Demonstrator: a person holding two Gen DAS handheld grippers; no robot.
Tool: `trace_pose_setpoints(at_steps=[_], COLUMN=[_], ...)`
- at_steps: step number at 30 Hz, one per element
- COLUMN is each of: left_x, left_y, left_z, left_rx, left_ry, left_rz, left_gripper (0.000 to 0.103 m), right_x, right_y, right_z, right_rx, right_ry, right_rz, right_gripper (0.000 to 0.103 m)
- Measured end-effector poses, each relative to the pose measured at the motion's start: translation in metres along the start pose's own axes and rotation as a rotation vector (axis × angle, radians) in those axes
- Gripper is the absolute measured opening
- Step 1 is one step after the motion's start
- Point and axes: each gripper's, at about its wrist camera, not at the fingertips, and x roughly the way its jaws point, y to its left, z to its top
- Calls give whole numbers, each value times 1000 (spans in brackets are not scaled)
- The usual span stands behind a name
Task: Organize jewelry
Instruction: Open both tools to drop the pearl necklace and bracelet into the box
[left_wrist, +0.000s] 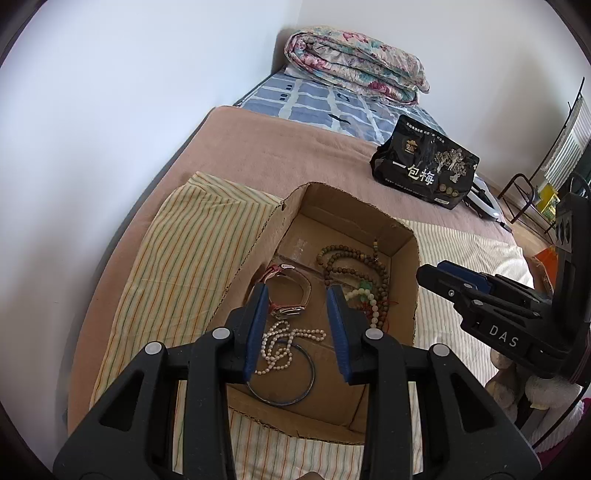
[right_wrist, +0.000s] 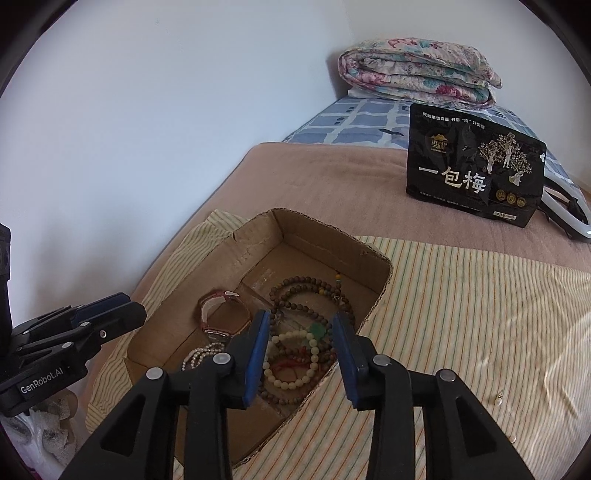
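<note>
One box (left_wrist: 408, 258) on the bed, holding one watch (left_wrist: 291, 291), one pearl string (left_wrist: 284, 345), one bangle (left_wrist: 291, 387), several bead strands (right_wrist: 295, 295) — below two tools: left tool (left_wrist: 297, 328), right tool (right_wrist: 301, 350), both partly open, empty.

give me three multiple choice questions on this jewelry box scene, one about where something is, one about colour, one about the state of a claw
1. Where does the pearl strand lie?
A. inside the cardboard box
B. on the striped cloth
C. on the black bag

2. What colour are the pads of the right claw?
A. red
B. blue
C. white

3. How does the left claw stand?
A. shut on the watch
B. shut on the bangle
C. open, holding nothing

Answers:
1 A, the strand rests on the box floor, draped over the bangle.
2 B, both pads show blue.
3 C, a clear gap shows between its pads, above the jewelry, gripping none of it.
</note>
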Motion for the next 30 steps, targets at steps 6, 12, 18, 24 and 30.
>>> trace_pose_setpoints(at_steps=[6, 12, 18, 24, 30], left_x=[-5, -12, -16, -17, -18], left_y=[-3, -12, -23, -32, -44], left_z=[2, 4, 5, 5, 3], left_rx=[13, 30, 54, 67, 92], left_ry=[-25, -54, -72, -80, -87], left_rz=[14, 17, 18, 9, 1], left_gripper=[32, 32, 32, 32, 32], right_x=[-3, -11, -22, -31, -43], right_y=[-1, -3, -9, -19, -36], right_z=[0, 0, -1, -3, -6], right_rx=[3, -2, 7, 19, 39], right_ry=[-3, -15, -33, -39, -42], right_rz=[-3, -6, -17, -50, -82], right_gripper=[38, 38, 47, 58, 70])
